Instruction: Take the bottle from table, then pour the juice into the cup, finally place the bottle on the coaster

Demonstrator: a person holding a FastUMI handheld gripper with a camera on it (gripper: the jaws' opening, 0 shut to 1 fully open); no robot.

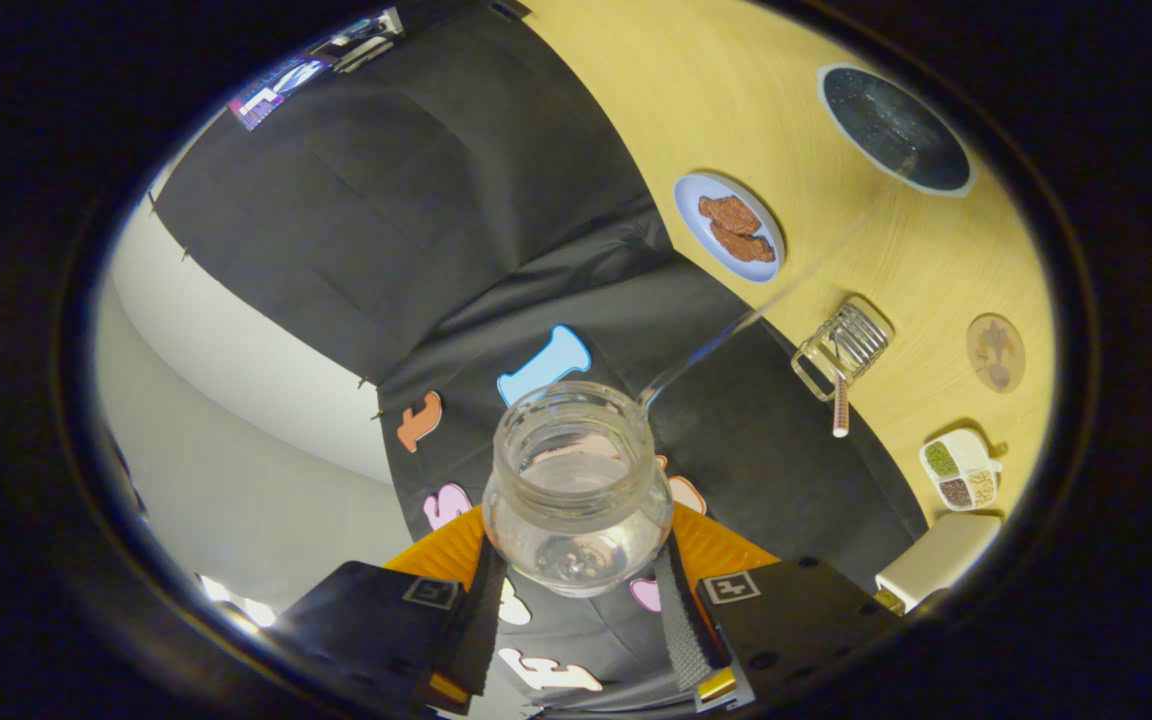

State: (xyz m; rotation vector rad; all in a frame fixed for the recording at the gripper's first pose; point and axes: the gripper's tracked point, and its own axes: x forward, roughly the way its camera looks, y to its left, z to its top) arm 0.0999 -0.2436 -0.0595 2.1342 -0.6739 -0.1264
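Gripper view shows the tongs (576, 590) clamped on the tilted bottle (576, 490), its thin stream arcing toward the cup (841, 350) on the worktop (736, 90), so hold the tilt steady, then right it for the coaster (995, 352).

Gripper (576, 600) fingers clamp both sides of a clear open-mouthed glass bottle (576, 490), tipped over, thin stream of clear liquid (726, 335) leaving its mouth toward a ribbed clear glass cup (841, 350) on the yellow wooden table (736, 90). Beyond: round wooden coaster (995, 351), pale blue plate of brown food (729, 227), dark round plate (894, 129), white divided dish of grains (959, 470).
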